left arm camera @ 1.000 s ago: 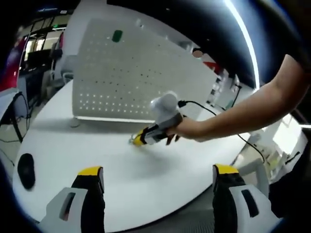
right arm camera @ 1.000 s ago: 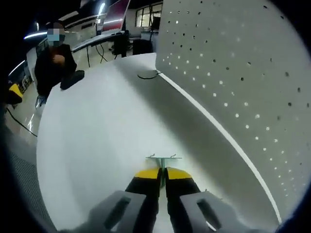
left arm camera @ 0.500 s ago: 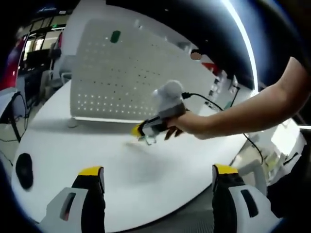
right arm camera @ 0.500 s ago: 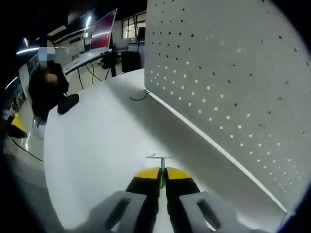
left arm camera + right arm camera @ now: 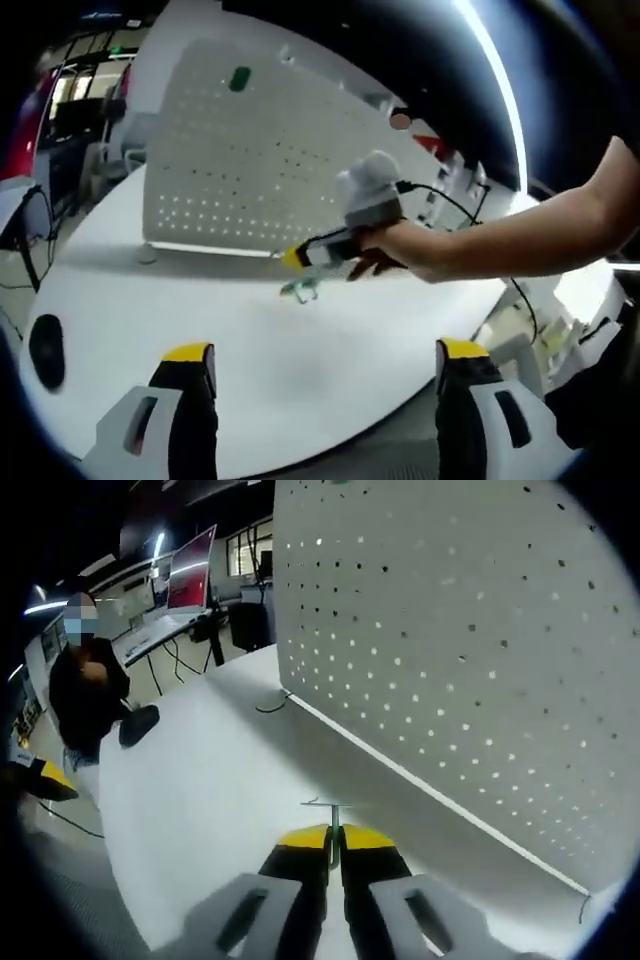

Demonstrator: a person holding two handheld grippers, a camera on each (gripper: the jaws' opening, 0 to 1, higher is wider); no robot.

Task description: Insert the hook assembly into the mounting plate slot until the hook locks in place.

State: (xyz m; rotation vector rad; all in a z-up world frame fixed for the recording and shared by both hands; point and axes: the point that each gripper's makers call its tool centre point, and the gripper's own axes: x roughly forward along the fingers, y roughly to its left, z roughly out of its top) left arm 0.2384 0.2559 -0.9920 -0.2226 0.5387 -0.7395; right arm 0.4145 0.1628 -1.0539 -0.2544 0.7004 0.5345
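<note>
Lifted since before, right tongs (image 5: 333, 842) pinch one hook (image 5: 329, 807) near one pegboard (image 5: 480, 650).

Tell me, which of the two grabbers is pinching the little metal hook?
The right gripper. Its yellow-tipped jaws are squeezed together on the thin hook, held above the table near the white pegboard. The left gripper has its jaws wide apart, holding nothing.

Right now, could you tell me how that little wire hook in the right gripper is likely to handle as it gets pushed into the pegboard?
The wire hook looks thin, so probably light and easily bent. Pinched between the shut jaws of the right gripper, it may twist or slip sideways. The upright pegboard looks broad and should hardly tip.
</note>
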